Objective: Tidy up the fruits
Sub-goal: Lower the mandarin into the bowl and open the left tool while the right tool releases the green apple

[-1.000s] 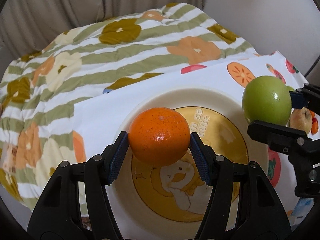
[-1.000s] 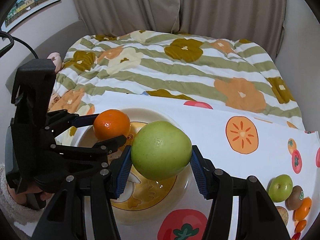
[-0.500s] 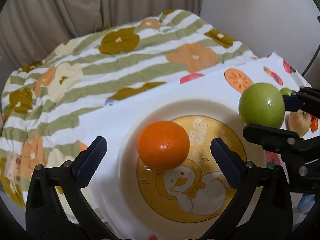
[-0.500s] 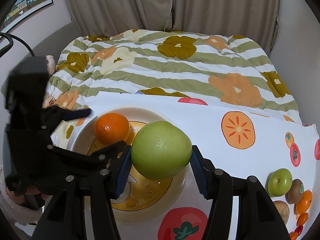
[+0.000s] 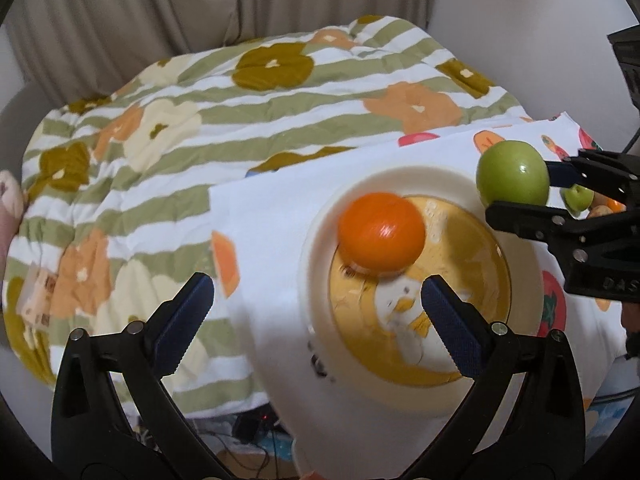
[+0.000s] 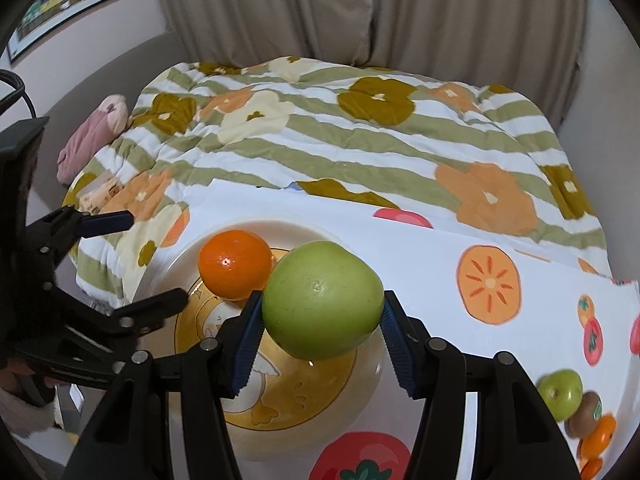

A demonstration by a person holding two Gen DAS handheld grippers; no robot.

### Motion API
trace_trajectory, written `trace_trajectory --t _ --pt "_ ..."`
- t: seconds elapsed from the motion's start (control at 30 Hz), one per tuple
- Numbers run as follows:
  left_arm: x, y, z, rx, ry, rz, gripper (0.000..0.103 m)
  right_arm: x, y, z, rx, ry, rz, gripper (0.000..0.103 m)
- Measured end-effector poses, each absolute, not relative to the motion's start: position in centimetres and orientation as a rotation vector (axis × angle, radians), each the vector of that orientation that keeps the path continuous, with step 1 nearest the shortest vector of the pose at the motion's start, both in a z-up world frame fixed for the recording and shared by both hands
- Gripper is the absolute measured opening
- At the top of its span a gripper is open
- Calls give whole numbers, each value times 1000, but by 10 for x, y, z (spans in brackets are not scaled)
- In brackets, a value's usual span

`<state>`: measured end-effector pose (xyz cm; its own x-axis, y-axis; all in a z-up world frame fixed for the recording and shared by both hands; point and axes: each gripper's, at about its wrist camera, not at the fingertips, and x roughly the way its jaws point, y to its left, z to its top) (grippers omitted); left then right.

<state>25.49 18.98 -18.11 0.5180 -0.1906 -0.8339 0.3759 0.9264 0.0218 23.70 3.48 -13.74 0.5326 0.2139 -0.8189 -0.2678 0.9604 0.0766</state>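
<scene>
Where the white fruit-print cloth [image 6: 420, 256] overlaps the green-striped floral quilt [image 6: 360, 148], sits a round cream plate [image 6: 248, 232] with a yellow duck picture in its well. Holds a single orange [image 6: 235, 264] (glossy, dimpled peel, near-spherical, so no long axis to speak of), resting on the far-left part of the well and touching nothing else. Seen blurred in the left wrist view [image 5: 381, 233].

Just beside and above the plate's near-right part: green apple [image 6: 322, 301], smooth and matte with faint speckles, slightly squat, its small brown calyx end turned up toward the camera, core axis tilted steeply. Pinched at both flanks by the ribbed blue pads [image 6: 249, 344] of the right gripper [image 6: 322, 342], not touching the plate.

Left gripper [image 5: 318, 320], black plastic with blue ribbed pads, spread wide and empty, jaws having just been opening; hangs over the plate's left rim and the cloth, orange lying free beyond the tips.

At the cloth's right edge, a loose cluster: small green apple [image 6: 560, 394], brown kiwi [image 6: 585, 414], small orange fruits [image 6: 600, 436], touching one another.
</scene>
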Motion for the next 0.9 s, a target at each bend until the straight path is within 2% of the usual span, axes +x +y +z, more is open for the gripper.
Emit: trace_trajectory --t 0.8,0.87,0.9 --pt "244 213 -196 157 1001 -326 103 251 64 -181 -245 999 306 54" --pt "243 214 -196 153 1000 -326 103 250 63 -179 -237 985 306 69" --pt "243 214 -196 155 1001 -327 103 250 62 -179 -225 993 313 86"
